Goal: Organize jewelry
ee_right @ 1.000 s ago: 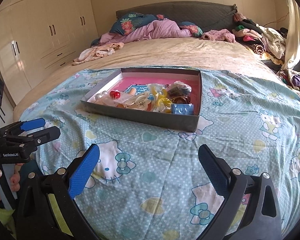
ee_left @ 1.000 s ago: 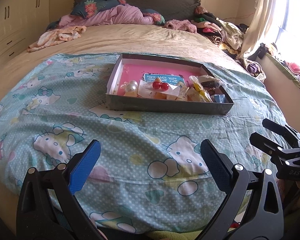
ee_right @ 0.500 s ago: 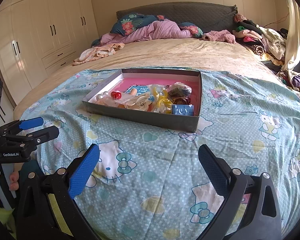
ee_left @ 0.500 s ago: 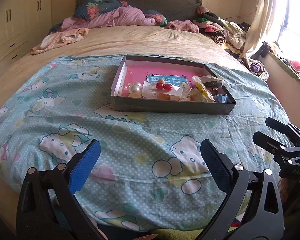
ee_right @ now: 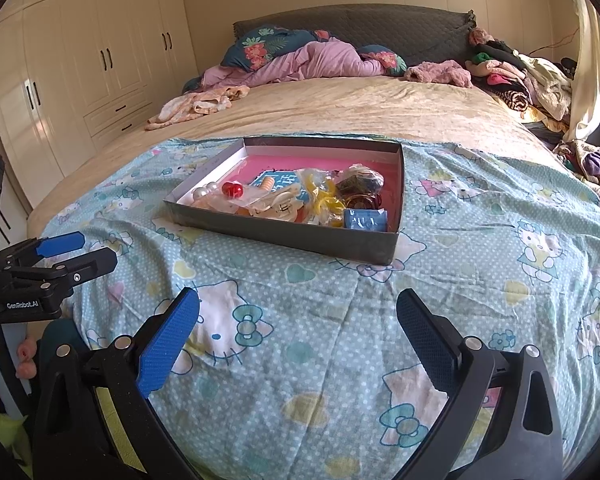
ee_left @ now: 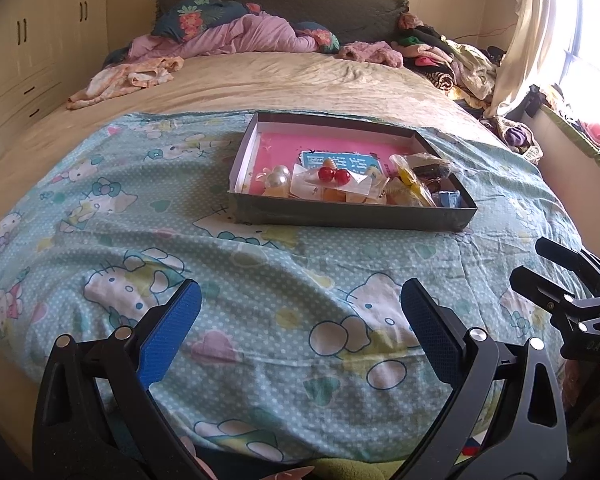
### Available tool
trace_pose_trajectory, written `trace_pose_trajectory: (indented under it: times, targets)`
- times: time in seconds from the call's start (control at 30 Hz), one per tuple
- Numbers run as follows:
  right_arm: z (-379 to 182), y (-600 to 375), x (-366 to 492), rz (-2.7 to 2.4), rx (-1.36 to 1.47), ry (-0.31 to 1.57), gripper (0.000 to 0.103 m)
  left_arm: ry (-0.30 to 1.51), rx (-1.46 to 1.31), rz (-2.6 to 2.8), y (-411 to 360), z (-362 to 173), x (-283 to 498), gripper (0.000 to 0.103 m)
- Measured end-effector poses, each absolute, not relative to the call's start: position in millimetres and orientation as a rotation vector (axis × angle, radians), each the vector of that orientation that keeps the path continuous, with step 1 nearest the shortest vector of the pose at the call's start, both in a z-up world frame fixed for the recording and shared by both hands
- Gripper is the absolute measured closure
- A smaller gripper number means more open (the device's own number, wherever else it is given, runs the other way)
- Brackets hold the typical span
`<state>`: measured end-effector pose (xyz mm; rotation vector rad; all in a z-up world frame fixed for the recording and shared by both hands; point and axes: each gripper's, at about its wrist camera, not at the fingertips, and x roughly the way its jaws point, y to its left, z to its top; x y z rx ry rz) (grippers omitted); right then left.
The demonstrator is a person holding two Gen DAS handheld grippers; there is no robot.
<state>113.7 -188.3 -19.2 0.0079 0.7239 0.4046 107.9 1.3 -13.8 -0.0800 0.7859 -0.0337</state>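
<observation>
where jewelry (ee_left: 342,184) clutters, grey box (ee_left: 352,218) sits.

**Bed carrying a box and heaps of clothes**

The bed (ee_right: 340,112) is lying wide ahead of both claws. A teal cartoon-cat sheet (ee_right: 300,300) is covering its near end, spreading right under the claws. A shallow grey box (ee_right: 283,232) is sitting on that sheet, straight ahead. Beyond it, pillows and a pink quilt (ee_right: 300,64) are bunching at the headboard, clothes (ee_right: 516,80) piling far right.
</observation>
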Motion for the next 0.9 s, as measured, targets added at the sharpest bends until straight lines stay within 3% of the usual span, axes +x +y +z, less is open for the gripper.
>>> trace_pose_trajectory:
  times: [0.9]
  targets:
    - [-19.2, -188.2, 112.8, 0.404, 0.003, 0.721, 0.005, 0.787, -0.07, -0.014, 1.1, -17.1, 106.3, 0.01]
